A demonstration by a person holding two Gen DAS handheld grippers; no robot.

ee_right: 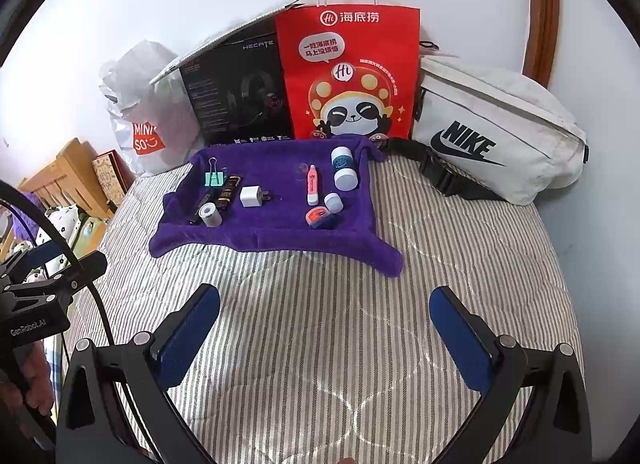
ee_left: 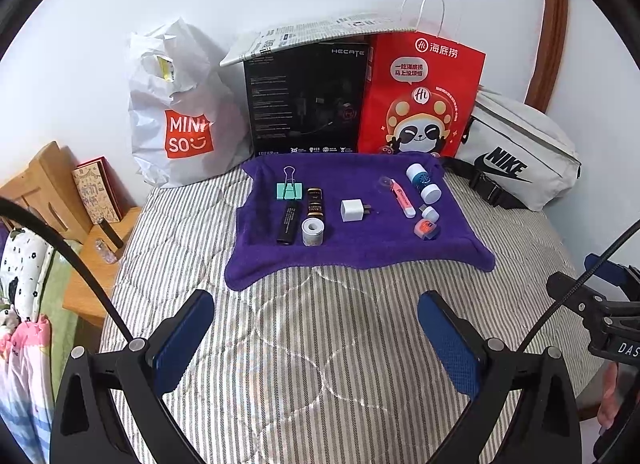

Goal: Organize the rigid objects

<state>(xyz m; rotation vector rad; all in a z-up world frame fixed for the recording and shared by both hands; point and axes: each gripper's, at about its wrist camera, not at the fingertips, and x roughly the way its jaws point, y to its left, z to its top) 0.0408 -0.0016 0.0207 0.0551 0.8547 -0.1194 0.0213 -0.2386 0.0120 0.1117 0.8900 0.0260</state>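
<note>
Fuzzy purple towel point(ee_left: 360, 248) holds cylindrical tubes, cube-shaped white charger point(ee_left: 352, 211).

The red paper bag point(ee_left: 416, 100) hides part of the black box point(ee_left: 306, 98).

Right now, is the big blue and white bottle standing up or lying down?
Lying down. The blue and white bottle rests on its side on the purple towel, its white cap pointing toward the camera, beside the pink highlighter.

Right ahead of the left claw point(ee_left: 316, 334) the striped bed point(ee_left: 320, 324) is bare. Farther ahead, small things crowd the purple towel point(ee_left: 360, 248). Behind it, bags point(ee_left: 420, 100) block the way.
</note>
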